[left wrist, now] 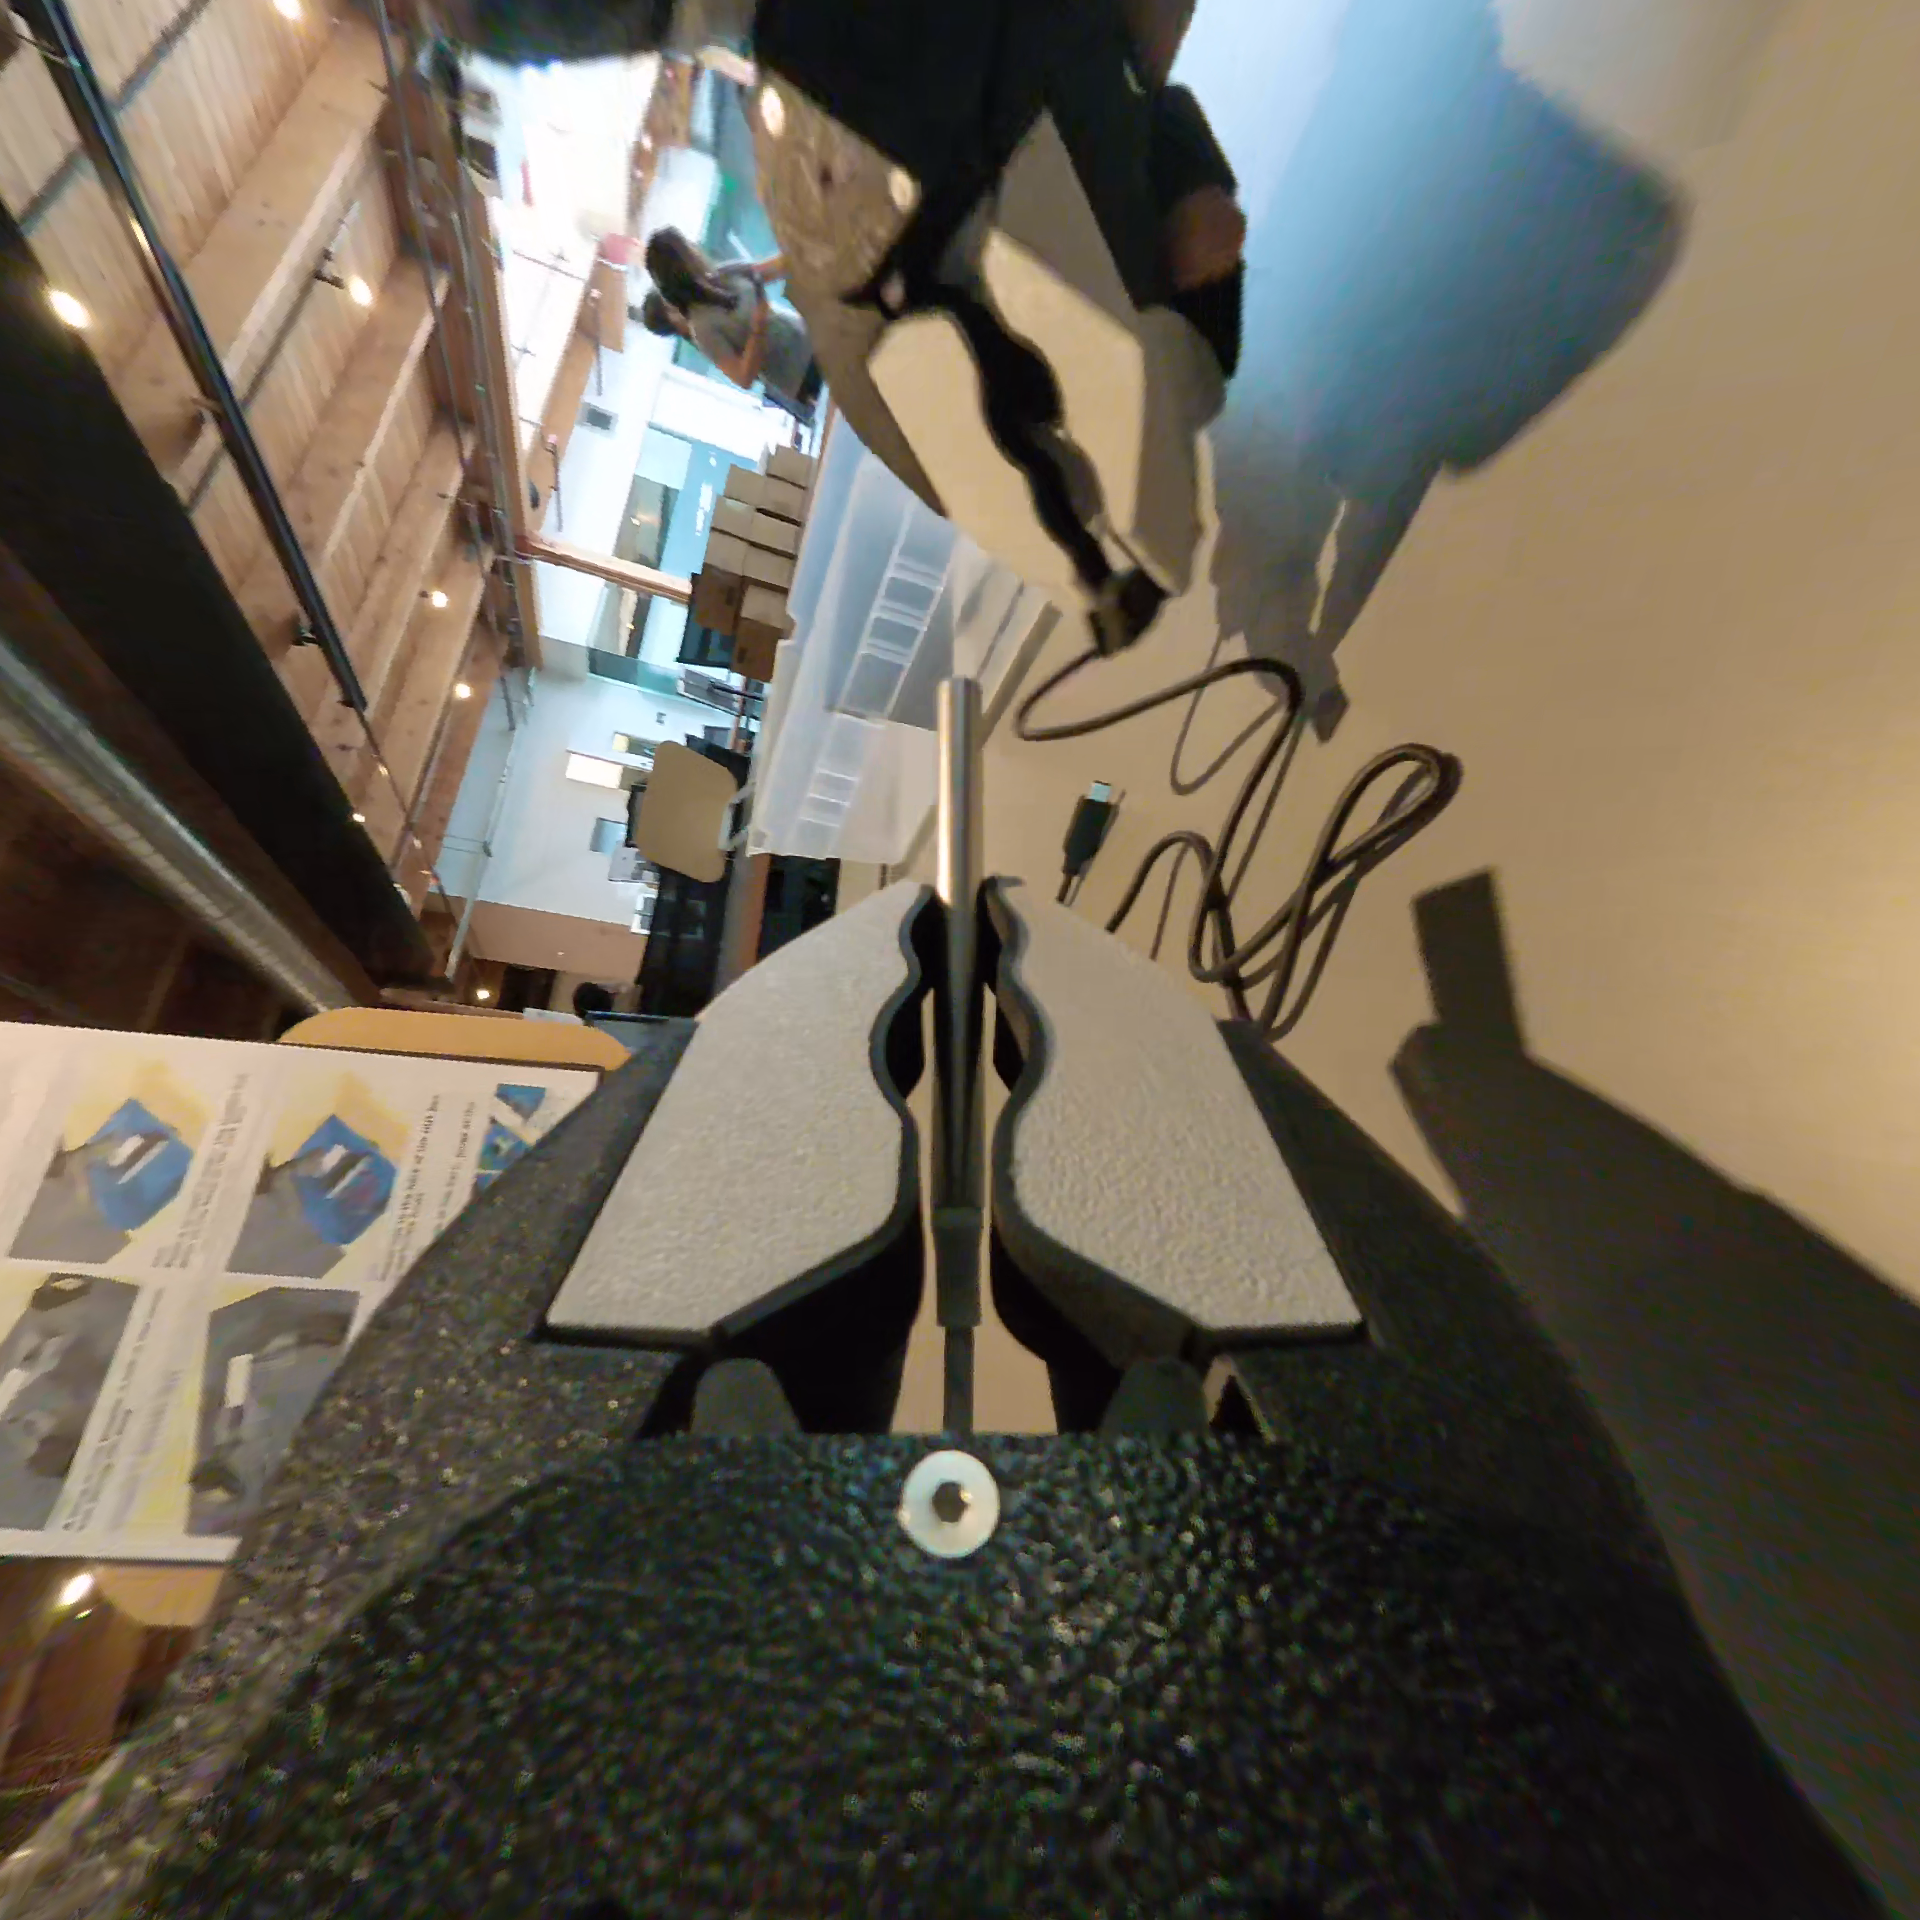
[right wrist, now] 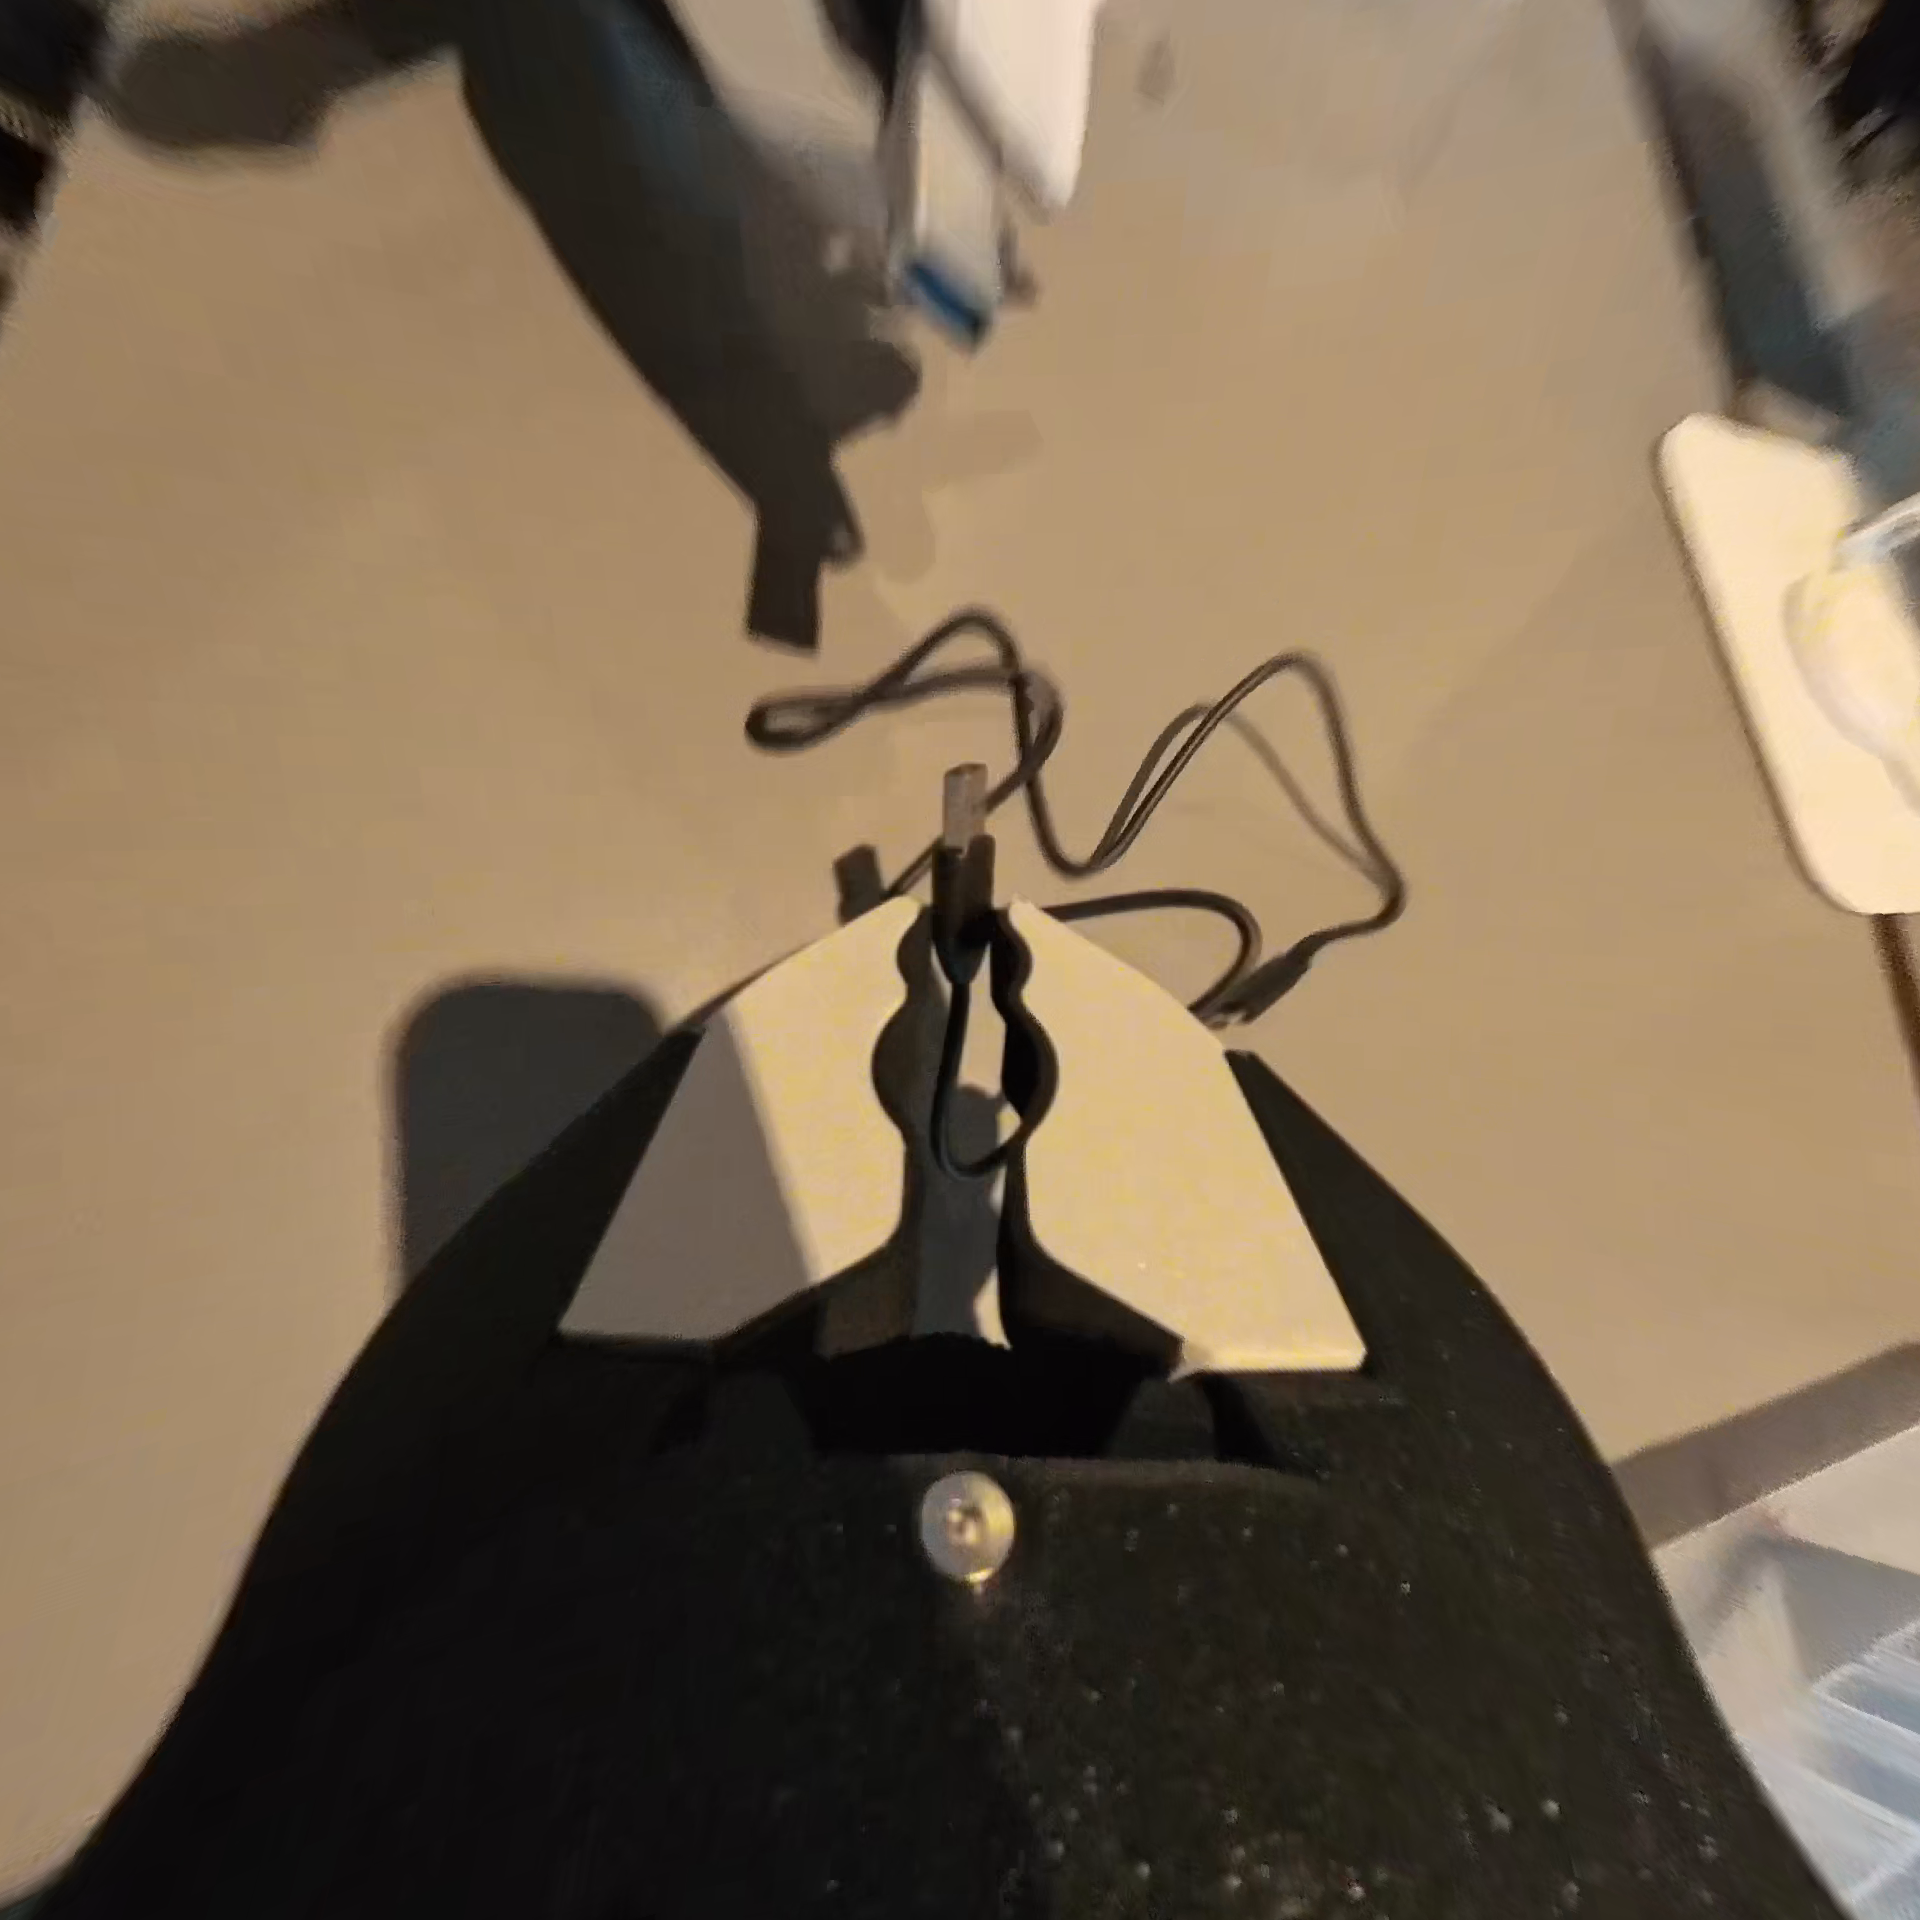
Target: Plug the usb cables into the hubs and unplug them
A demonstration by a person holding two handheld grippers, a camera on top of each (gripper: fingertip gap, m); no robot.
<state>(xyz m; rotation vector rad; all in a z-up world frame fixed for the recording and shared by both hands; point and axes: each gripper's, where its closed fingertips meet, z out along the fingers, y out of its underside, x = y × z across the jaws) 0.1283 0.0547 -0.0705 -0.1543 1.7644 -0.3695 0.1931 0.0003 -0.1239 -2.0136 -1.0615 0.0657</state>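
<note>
In the left wrist view my left gripper [left wrist: 961, 894] is shut on a thin silver hub [left wrist: 957, 769], held edge-on, its short cable running back between the fingers. The right gripper [left wrist: 1117, 582] hangs above and ahead, shut on a black USB plug [left wrist: 1124, 613] whose cable [left wrist: 1153, 707] trails to the table. In the right wrist view my right gripper [right wrist: 964, 904] is shut on that black USB plug [right wrist: 962, 831], metal tip forward. The hub [right wrist: 940, 286], with a blue port, shows blurred far ahead, apart from the plug. A loose black connector [left wrist: 1091, 821] lies on the table.
Black cable loops [left wrist: 1340, 873] lie on the beige table [left wrist: 1662, 727]. A white flat object [right wrist: 1766, 665] sits at the right and a clear plastic bin [right wrist: 1808, 1621] at the lower right. A printed picture sheet [left wrist: 208, 1247] stands at the left. Across from one pair of fingers to the other is roughly 10 cm. The loose black connector [left wrist: 1091, 821] lies some 9 cm from my right tips, 15 cm from my left tips.
</note>
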